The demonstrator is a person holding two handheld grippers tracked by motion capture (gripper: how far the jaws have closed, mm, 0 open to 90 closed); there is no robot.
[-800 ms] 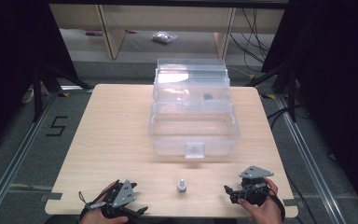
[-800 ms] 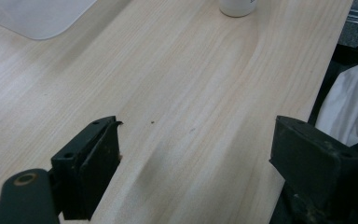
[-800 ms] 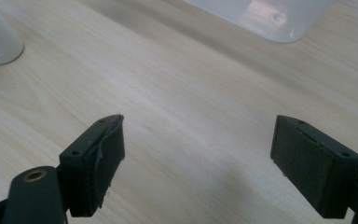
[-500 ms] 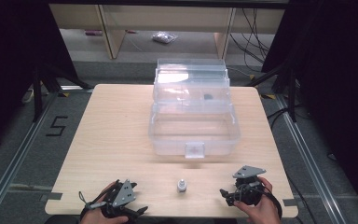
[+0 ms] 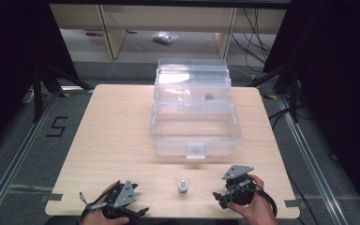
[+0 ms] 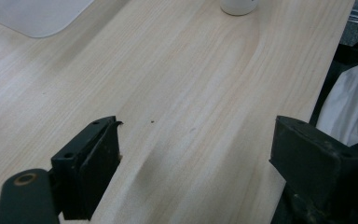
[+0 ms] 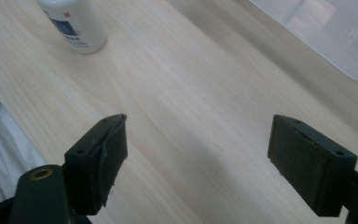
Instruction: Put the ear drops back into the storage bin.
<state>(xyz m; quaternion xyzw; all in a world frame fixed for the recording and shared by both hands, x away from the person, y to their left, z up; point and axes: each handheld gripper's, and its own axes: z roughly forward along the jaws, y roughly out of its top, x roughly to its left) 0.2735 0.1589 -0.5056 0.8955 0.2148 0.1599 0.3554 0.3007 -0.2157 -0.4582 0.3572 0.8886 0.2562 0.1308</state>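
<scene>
1. My high view looked forward and down from above my side of the table (image 5: 122,122), far enough off to take in the whole tabletop, the clear plastic box (image 5: 194,117) at its far middle and the floor beyond.
2. My left gripper view sat low and close over the wood, facing along its own jaws, which stood wide apart, toward the small white bottle (image 6: 238,5) at its top edge.
3. My right gripper view was equally close, facing the same bottle (image 7: 74,24) at its upper left.
4. All three views shared the bottle (image 5: 182,187) and the bare wood at the near edge; both gripper views also caught a corner of the box.
</scene>
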